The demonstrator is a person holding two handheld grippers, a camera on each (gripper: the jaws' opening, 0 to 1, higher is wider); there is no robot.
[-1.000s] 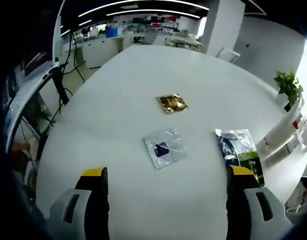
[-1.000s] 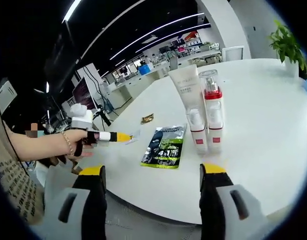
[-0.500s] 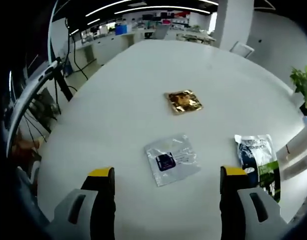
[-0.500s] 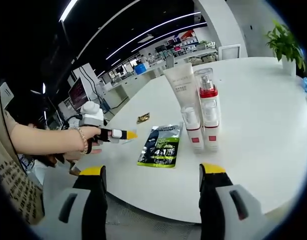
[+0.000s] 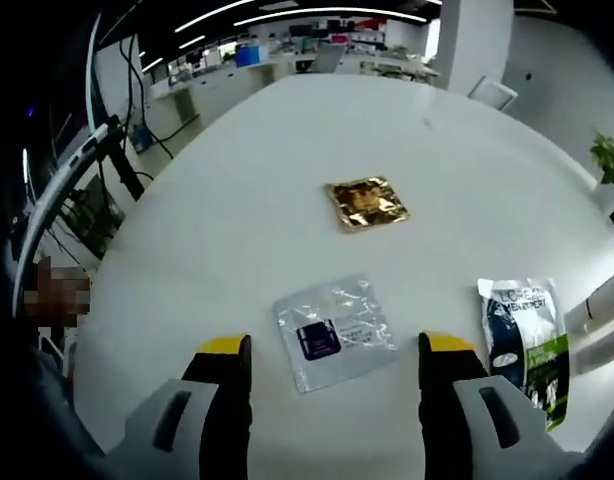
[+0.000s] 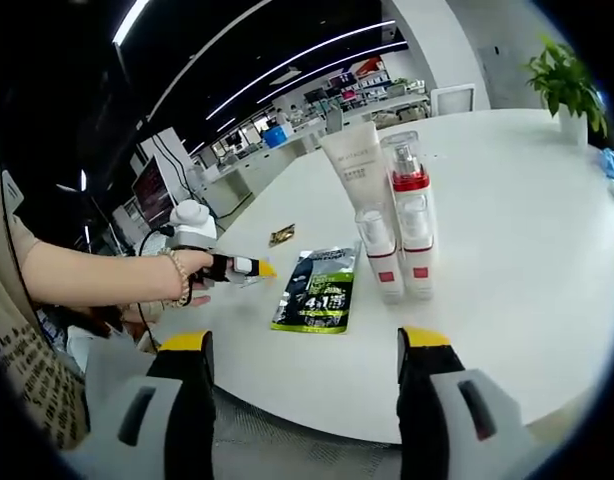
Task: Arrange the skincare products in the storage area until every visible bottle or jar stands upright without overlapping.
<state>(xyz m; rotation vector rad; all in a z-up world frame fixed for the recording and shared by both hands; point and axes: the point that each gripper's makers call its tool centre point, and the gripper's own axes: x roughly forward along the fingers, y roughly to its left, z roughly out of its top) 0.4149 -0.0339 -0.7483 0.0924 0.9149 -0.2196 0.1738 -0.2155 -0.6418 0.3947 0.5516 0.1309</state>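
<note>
In the left gripper view my left gripper (image 5: 335, 352) is open, its yellow-tipped jaws either side of a clear sachet (image 5: 333, 329) with a dark label lying flat on the white table (image 5: 247, 200). A gold sachet (image 5: 366, 203) lies farther off, and a dark green-and-white pouch (image 5: 527, 330) lies at the right. In the right gripper view my right gripper (image 6: 303, 345) is open above the table's near edge. Beyond it stand a white tube (image 6: 359, 172), a red-capped bottle (image 6: 411, 215) and a smaller bottle (image 6: 378, 250), all upright and close together. The pouch (image 6: 316, 291) lies left of them, and the left gripper (image 6: 237, 268) reaches in held by a hand.
A potted plant (image 6: 559, 80) stands at the table's far right. Desks, monitors and shelves fill the room behind. Cables and a stand (image 5: 107, 170) sit off the table's left edge. The person's arm (image 6: 97, 280) stretches across the left of the right gripper view.
My left gripper has come forward and down toward the clear sachet, which now lies between its jaws. The right gripper has barely moved.
</note>
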